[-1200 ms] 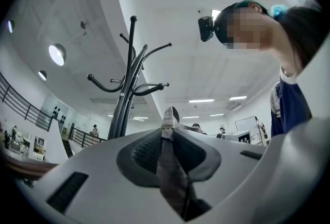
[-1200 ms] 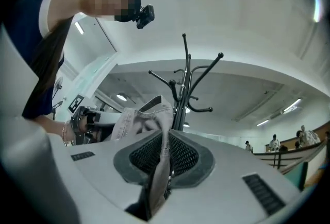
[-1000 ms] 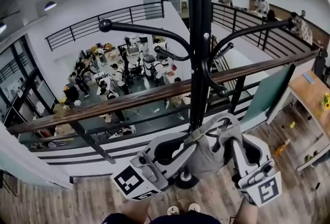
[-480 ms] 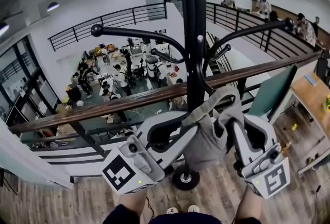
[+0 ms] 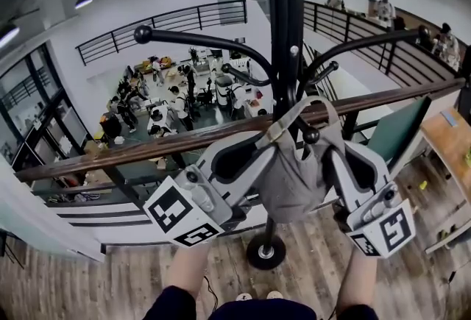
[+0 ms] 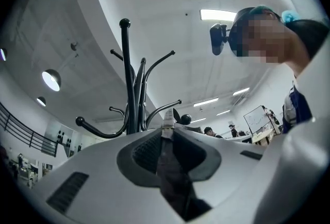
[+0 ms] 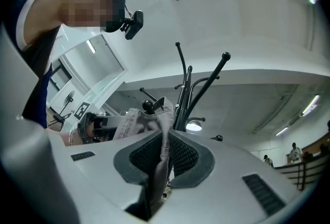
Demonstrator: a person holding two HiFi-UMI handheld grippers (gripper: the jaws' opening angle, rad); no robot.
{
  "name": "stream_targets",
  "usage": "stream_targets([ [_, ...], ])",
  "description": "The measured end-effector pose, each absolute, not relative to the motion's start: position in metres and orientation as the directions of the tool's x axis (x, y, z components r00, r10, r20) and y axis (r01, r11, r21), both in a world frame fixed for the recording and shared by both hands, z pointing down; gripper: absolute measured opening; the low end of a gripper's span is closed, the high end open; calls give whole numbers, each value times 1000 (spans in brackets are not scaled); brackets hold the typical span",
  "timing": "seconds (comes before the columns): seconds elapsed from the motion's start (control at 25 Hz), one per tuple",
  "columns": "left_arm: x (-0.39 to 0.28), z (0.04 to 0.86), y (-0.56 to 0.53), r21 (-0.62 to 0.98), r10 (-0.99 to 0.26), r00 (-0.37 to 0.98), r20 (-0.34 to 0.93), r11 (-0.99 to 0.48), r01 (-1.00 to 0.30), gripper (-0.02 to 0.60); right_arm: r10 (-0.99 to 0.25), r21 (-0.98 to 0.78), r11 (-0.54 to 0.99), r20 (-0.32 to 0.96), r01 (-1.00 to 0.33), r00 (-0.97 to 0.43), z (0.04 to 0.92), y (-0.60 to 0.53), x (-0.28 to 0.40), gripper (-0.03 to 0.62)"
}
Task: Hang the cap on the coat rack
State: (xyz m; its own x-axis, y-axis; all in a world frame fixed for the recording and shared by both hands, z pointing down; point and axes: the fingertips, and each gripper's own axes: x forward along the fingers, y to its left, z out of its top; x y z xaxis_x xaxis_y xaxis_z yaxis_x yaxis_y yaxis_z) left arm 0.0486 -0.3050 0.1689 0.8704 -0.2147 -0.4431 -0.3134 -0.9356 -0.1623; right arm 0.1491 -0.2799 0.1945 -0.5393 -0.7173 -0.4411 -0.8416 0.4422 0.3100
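The black coat rack stands right in front of me, its curved hooks spreading left and right. A grey cap hangs between both grippers, close against the pole. Its strap arches up around a short lower hook with a ball tip; I cannot tell whether it rests on the hook. My left gripper is shut on the cap's strap, and the rack rises beyond its jaws. My right gripper is shut on the cap's fabric, with the ball tip just past it.
A wooden handrail on a black railing runs across behind the rack, above a lower floor with several people. The rack's round base sits on the plank floor by my feet. A wooden desk stands at the right.
Both grippers have lifted the cap upward and closer to the pole. The strap loop now sits up at the short lower hook.
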Motion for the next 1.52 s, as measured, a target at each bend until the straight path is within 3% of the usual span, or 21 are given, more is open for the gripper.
stream_targets([
  [0.4,56,196,-349,-59,-304,856,-419,-931,-360,71,-766,285,451,-364,-846,-530,221,-321,158,49],
  [1.0,48,217,-353,-85,-358,827,-434,-897,-433,77,-751,249,527,-310,-812,-583,252,-336,144,57],
  [1.12,39,218,-351,-56,-396,795,-459,-881,-471,92,-749,223,522,-343,-823,-567,249,-328,146,109],
  [1.2,32,215,-351,-14,-429,762,-486,-868,-497,128,-749,209,519,-357,-829,-558,245,-323,151,217],
  [1.24,30,213,-349,1,-440,749,-496,-863,-506,141,-751,204,513,-364,-834,-551,242,-320,155,235],
  [1.4,28,213,-336,-20,-441,764,-472,-860,-509,293,-767,185,469,-399,-864,-502,235,-305,169,281],
  [1.52,27,227,-326,-74,-442,794,-417,-854,-515,299,-799,191,419,-387,-888,-461,245,-297,175,322],
])
